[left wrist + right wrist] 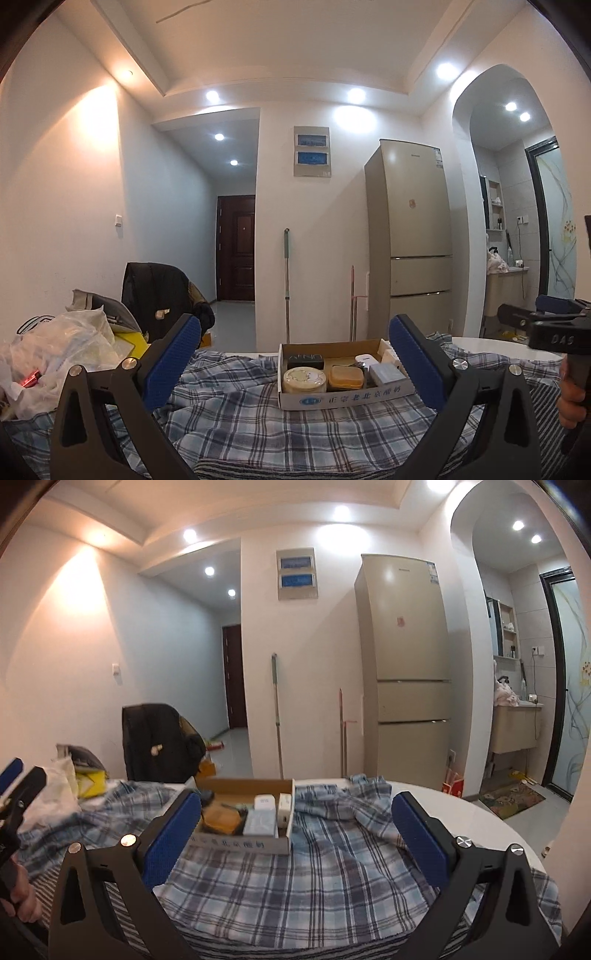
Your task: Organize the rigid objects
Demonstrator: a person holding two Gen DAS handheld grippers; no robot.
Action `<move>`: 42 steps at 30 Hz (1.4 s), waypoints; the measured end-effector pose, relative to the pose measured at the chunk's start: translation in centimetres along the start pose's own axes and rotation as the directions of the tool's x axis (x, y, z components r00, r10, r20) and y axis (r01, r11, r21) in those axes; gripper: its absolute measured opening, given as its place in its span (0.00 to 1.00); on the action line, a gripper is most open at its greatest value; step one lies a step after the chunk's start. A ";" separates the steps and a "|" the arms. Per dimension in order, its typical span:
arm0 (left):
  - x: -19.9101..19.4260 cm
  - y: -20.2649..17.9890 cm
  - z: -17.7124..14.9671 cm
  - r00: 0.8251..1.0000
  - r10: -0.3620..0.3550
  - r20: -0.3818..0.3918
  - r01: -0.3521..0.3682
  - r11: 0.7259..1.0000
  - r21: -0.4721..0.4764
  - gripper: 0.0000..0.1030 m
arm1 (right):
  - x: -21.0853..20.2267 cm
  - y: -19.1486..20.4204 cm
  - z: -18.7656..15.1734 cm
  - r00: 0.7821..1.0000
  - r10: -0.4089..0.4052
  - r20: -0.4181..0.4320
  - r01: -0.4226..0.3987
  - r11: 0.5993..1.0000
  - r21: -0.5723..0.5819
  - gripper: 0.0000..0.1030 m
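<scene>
A shallow cardboard box (332, 400) (240, 843) rests on the plaid cloth (236, 413) (332, 867) over the table. Inside it lie a round cream tin (304, 380), an orange case (346, 377) (221, 819), a black box (306, 359), a pale blue box (386, 373) (260, 821) and small white items (365, 360) (265, 802). My left gripper (295, 365) is open in front of the box, holding nothing. My right gripper (295, 836) is open too, with the box behind its left finger. Each gripper also shows at the edge of the other's view.
Crumpled plastic bags (62, 343) and a yellow item (90, 781) sit at the table's left. A dark chair (155, 295) stands behind. A refrigerator (413, 236), a mop handle (287, 284) and a doorway lie beyond. The white table edge (480, 812) curves at right.
</scene>
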State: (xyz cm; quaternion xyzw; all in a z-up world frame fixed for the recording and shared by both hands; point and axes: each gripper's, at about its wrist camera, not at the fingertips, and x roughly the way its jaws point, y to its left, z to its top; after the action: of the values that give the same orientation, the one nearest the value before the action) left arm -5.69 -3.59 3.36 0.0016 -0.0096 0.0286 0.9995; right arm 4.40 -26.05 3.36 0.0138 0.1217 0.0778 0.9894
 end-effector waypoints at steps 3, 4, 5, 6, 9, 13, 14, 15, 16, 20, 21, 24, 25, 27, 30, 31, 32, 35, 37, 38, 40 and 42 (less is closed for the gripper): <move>0.0 -0.7 -1.1 1.000 0.005 0.006 -0.005 1.000 0.026 1.00 | -0.3 0.3 -0.9 0.999 -0.040 0.037 0.041 0.999 -0.023 1.00; 0.4 -0.7 -1.4 1.000 -0.010 -0.015 0.010 1.000 0.017 1.00 | -0.4 0.2 -1.4 0.998 -0.049 0.050 0.050 0.999 -0.020 1.00; 0.8 -0.4 -1.5 0.999 -0.018 -0.031 0.018 1.000 0.006 1.00 | -0.6 0.2 -1.7 0.996 -0.060 0.060 0.061 0.998 -0.017 1.00; 1.1 -0.1 -1.6 0.999 -0.018 -0.049 0.017 1.000 -0.005 1.00 | -0.7 0.2 -2.0 0.995 -0.068 0.066 0.069 0.997 -0.015 1.00; 2.2 0.6 -1.8 0.995 -0.006 -0.096 0.002 0.999 -0.041 1.00 | -1.0 0.0 -2.3 0.994 -0.075 0.080 0.076 0.997 -0.012 1.00; 2.8 0.3 -2.1 0.992 -0.006 -0.125 0.003 1.000 -0.029 1.00 | -0.8 -0.3 -2.3 0.994 -0.086 0.071 0.086 0.996 0.001 1.00; 2.8 0.2 -2.1 0.992 -0.004 -0.124 0.001 1.000 -0.023 1.00 | -0.7 -0.4 -2.3 0.994 -0.083 0.066 0.083 0.997 0.004 1.00; 2.8 0.1 -2.2 0.992 -0.003 -0.123 0.001 1.000 -0.017 1.00 | -0.6 -0.5 -2.3 0.995 -0.082 0.065 0.082 0.997 0.008 1.00; 2.7 0.0 -2.2 0.992 -0.001 -0.123 0.000 1.000 -0.014 1.00 | -0.6 -0.6 -2.4 0.994 -0.083 0.066 0.083 0.997 0.010 1.00; 2.9 0.1 -2.3 0.992 -0.001 -0.129 -0.001 1.000 -0.016 1.00 | -0.7 -0.3 -2.4 0.994 -0.084 0.068 0.084 0.996 -0.004 1.00; 3.0 0.1 -2.3 0.991 -0.002 -0.131 -0.001 1.000 -0.018 1.00 | -0.7 -0.2 -2.4 0.994 -0.084 0.068 0.085 0.996 -0.010 1.00; 3.0 0.1 -2.4 0.991 -0.002 -0.133 -0.001 1.000 -0.021 1.00 | -0.9 0.1 -2.5 0.993 -0.084 0.078 0.086 0.996 -0.022 1.00; 3.0 0.1 -2.4 0.991 -0.002 -0.132 -0.001 1.000 -0.021 1.00 | -0.9 0.1 -2.5 0.993 -0.085 0.081 0.087 0.996 -0.023 1.00; 3.0 0.1 -2.4 0.992 -0.002 -0.128 0.000 1.000 -0.019 1.00 | -1.1 0.1 -2.5 0.993 -0.086 0.087 0.088 0.996 -0.026 1.00; 3.0 0.1 -2.4 0.992 -0.001 -0.125 -0.001 1.000 -0.017 1.00 | -1.2 0.1 -2.5 0.992 -0.084 0.094 0.087 0.996 -0.028 1.00; 3.0 0.1 -2.4 0.992 -0.001 -0.124 -0.001 1.000 -0.017 1.00 | -1.3 0.1 -2.5 0.992 -0.084 0.096 0.087 0.996 -0.029 1.00; 3.0 0.1 -2.4 0.992 -0.001 -0.124 -0.001 1.000 -0.017 1.00 | -1.3 0.1 -2.5 0.992 -0.083 0.098 0.086 0.996 -0.030 1.00; 3.0 0.1 -2.4 0.993 0.000 -0.120 -0.002 1.000 -0.016 1.00 | -1.3 0.1 -2.5 0.991 -0.083 0.100 0.087 0.996 -0.032 1.00; 2.8 0.0 -2.4 0.994 0.000 -0.110 -0.001 1.000 -0.013 1.00 | -1.4 0.2 -2.5 0.991 -0.083 0.103 0.087 0.996 -0.033 1.00; 2.7 0.0 -2.3 0.994 0.001 -0.105 -0.002 1.000 -0.010 1.00 | -1.5 0.2 -2.5 0.991 -0.083 0.106 0.087 0.996 -0.034 1.00; 2.6 -0.1 -2.3 0.995 0.004 -0.097 -0.004 1.000 -0.005 1.00 | -1.5 0.2 -2.4 0.990 -0.084 0.109 0.089 0.995 -0.037 1.00; 2.6 -0.2 -2.3 0.995 0.004 -0.097 -0.004 1.000 -0.001 1.00 | -1.6 0.1 -2.4 0.990 -0.087 0.113 0.091 0.995 -0.036 1.00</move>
State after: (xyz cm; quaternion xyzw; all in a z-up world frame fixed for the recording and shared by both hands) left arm -3.03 -3.61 1.12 -0.0003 0.0389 0.0307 0.9988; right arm 2.23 -26.21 1.43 -0.0075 0.0651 0.0352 0.9972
